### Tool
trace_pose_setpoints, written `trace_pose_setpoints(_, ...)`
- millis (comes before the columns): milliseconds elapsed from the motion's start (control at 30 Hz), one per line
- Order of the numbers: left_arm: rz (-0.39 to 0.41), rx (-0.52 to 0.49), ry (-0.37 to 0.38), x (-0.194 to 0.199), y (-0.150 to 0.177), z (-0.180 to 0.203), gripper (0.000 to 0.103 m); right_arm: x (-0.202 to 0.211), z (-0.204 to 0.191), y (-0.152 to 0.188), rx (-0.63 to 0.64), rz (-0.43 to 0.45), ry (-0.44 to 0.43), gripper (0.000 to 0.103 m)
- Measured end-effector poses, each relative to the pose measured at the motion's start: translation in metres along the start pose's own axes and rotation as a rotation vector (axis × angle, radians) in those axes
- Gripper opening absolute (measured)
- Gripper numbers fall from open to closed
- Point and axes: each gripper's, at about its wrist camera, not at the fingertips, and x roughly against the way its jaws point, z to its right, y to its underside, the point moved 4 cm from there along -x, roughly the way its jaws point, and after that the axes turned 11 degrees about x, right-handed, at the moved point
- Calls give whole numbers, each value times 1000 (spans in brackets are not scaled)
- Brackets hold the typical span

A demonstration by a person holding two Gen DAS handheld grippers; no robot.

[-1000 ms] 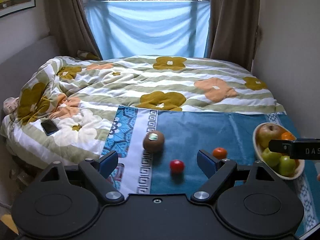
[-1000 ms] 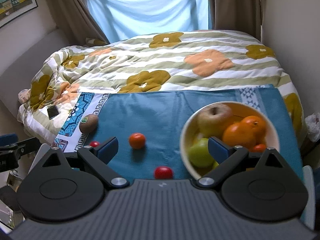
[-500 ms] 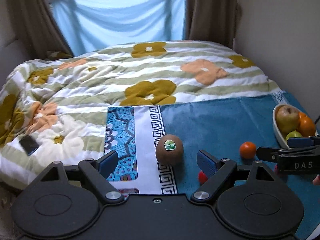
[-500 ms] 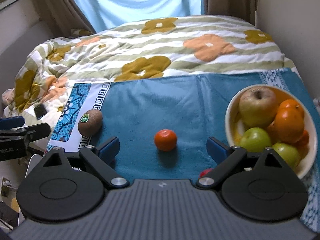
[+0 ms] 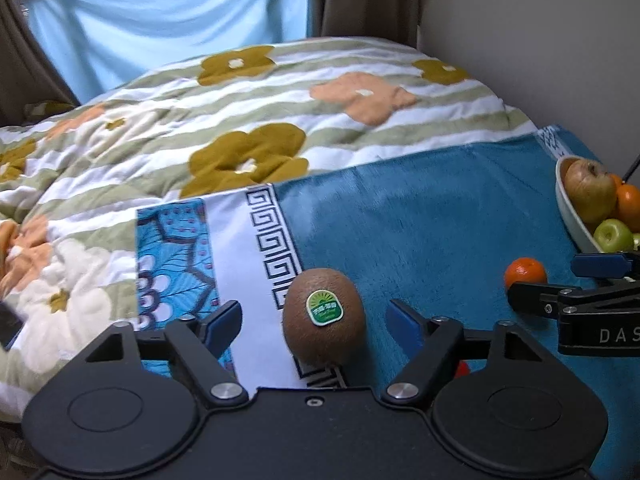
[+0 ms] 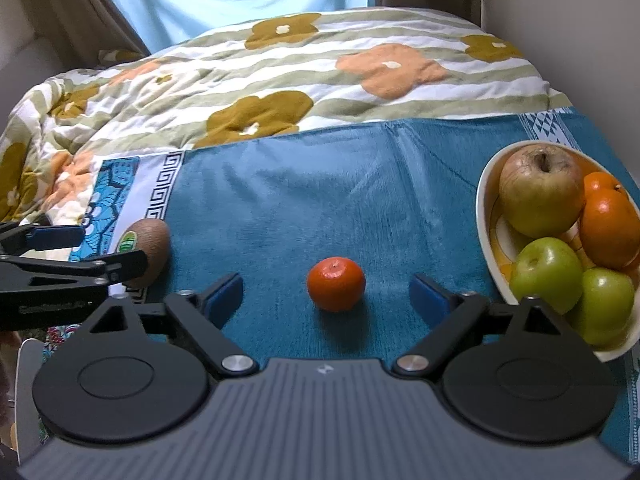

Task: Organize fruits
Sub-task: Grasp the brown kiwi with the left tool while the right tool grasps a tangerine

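Left gripper [image 5: 312, 322] narrowing around kiwi [image 5: 324, 318], pads clear, right gripper [image 6: 326, 294] wide, just closing, flanking mandarin [image 6: 336, 283], bowl [image 6: 490, 216] beside

The blue towel [image 6: 320, 200] is open between the kiwi [image 6: 148, 248] and the bowl [image 6: 486, 216]. Only the mandarin [image 6: 336, 283] lies there. The wall [image 5: 540, 32] closes the right side.

Bowl [image 5: 570, 216] cut by frame edge; red fruit [image 5: 462, 369] mostly hidden
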Motion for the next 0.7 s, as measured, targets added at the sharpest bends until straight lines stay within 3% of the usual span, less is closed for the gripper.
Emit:
trace_pose_setpoints(200,-43,-8,18,-19,2,3,65,-10,2,2,-18,-22,13,96)
trace_pose_setpoints(267,-56,-11,16,-23,3,2,54,-11,2,2,-21,-24,19,96)
trace_pose_setpoints(700,-45,-21,12,-17,10,-2,51,-22,3,4,-29,-39,38,77)
